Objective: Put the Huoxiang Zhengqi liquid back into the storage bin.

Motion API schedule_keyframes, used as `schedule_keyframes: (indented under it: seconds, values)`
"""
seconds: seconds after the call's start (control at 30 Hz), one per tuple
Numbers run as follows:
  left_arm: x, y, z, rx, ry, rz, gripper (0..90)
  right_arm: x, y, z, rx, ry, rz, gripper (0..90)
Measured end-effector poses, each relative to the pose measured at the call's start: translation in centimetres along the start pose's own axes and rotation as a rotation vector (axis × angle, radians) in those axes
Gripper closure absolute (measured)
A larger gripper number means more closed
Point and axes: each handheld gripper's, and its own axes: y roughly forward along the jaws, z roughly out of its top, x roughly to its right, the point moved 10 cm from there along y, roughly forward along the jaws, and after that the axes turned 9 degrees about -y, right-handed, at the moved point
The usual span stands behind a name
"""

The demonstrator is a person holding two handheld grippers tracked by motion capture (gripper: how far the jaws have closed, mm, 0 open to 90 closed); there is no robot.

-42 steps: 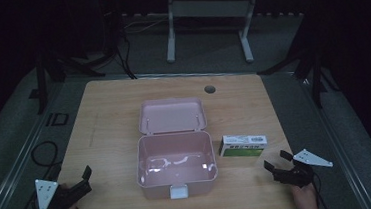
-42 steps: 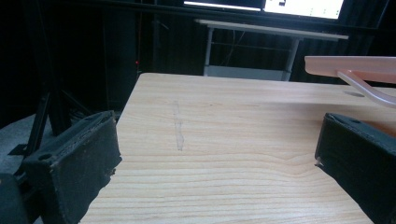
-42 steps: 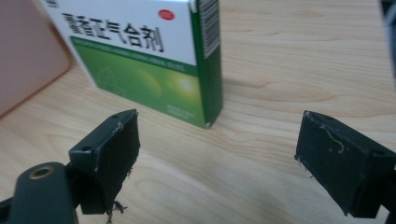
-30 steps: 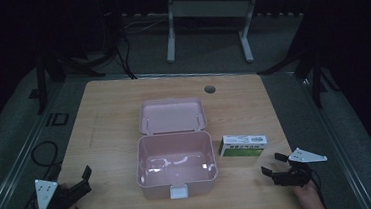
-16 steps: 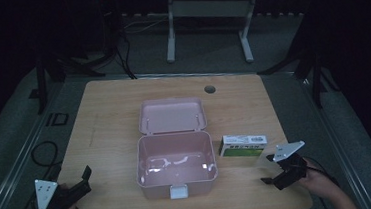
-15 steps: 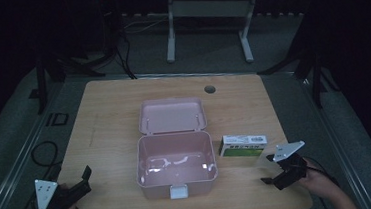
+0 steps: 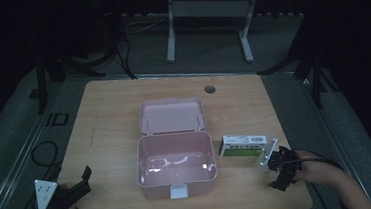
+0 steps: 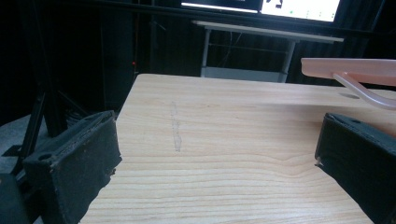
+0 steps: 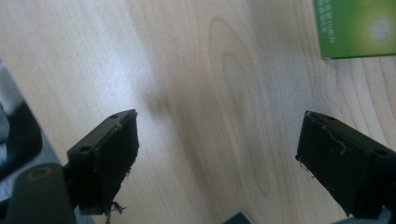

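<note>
An open pink plastic box sits mid-table, its lid folded back flat behind it; the inside looks bare. A small white and green carton lies just right of the box. My right gripper hovers over the table just right of and nearer than the carton, turned downward. In the right gripper view the right gripper stands open over bare wood, with the carton's green corner beyond. My left gripper rests open at the table's front left corner. The left gripper holds nothing; the pink lid's edge shows far right.
The wooden table has a round cable hole near its back edge. A metal stand is on the floor behind the table. Cables lie on the floor at the left.
My right gripper has moved in from the table's right edge toward the carton and rolled over, so its grey plate now stands on edge. The left gripper has stayed put.
</note>
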Motion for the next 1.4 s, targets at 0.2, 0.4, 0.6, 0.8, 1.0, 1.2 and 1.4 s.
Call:
schedule_keyframes:
  seconds: [0.2,0.4,0.6,0.8,1.0,1.2,1.4]
  values:
    - [0.0,0.0,0.0,0.0,0.001,-0.001,0.3,-0.4,-0.2,0.0,-0.098,-0.062,0.027,11.9]
    - [0.0,0.0,0.0,0.0,0.001,-0.003,0.3,-0.8,-0.1,-0.5,-0.258,-0.074,0.081,11.2]
    - [0.0,0.0,0.0,0.001,0.001,-0.004,0.3,-0.3,-0.4,0.4,-0.24,-0.108,0.042,11.3]
    - [0.0,0.0,0.0,-0.001,0.003,-0.004,0.3,-0.4,-0.9,1.5,-0.196,-0.121,0.06,14.6]
    - [0.1,0.0,0.0,-0.001,0.004,-0.006,0.3,-0.2,-2.3,2.2,-0.145,-0.127,0.07,17.3]
    - [0.1,0.0,0.0,-0.002,0.004,-0.007,0.3,1.1,-3.9,2.9,-0.079,-0.114,0.027,17.3]
    - [0.1,0.0,0.0,-0.003,0.006,-0.007,0.3,3.3,-6.0,3.7,-0.041,-0.098,-0.017,17.1]
